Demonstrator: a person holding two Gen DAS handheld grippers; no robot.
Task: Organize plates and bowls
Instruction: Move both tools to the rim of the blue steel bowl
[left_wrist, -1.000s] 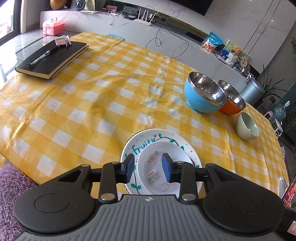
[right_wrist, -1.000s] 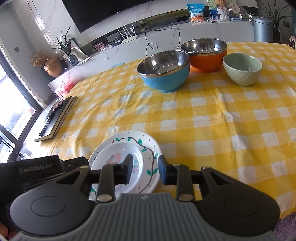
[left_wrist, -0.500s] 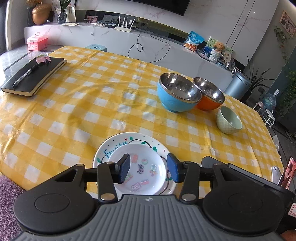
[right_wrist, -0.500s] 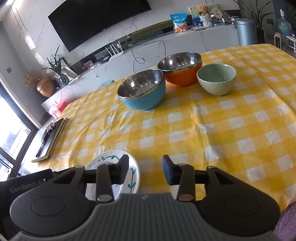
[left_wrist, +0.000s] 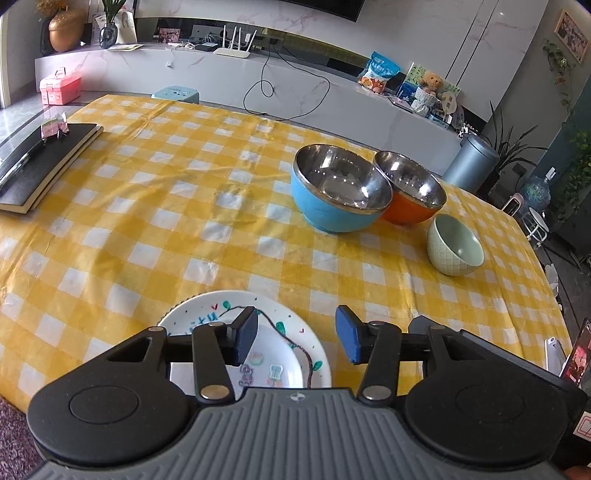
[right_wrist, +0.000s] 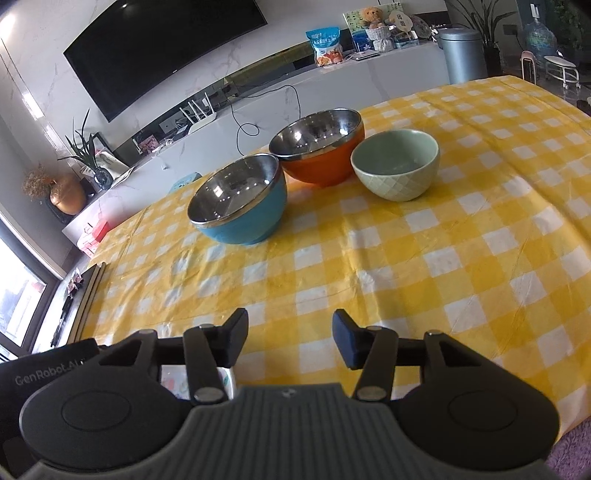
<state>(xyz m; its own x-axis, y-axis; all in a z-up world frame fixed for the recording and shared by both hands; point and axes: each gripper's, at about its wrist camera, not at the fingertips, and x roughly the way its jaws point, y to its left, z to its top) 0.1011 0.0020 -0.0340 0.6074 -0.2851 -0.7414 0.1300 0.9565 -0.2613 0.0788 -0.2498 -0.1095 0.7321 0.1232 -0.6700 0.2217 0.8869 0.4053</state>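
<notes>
Both grippers have been drawn back from the 2 stacked plates (left_wrist: 258, 332), which are left nested just below the left gripper (left_wrist: 295, 338). The plate step appears finished.

The jaws of both the left gripper and the right gripper (right_wrist: 290, 341) have just been opening; they are spread and empty. The 3 bowls, blue bowl (right_wrist: 240, 206) nearest, lie well ahead.

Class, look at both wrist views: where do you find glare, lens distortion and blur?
Left wrist view: fisheye bends the counter into an arc; room reflections glint in the blue bowl; a pink haze surrounds the pink box. Right wrist view: the TV bows; the window at left is washed out; corners darken. Neither shows motion blur.
</notes>
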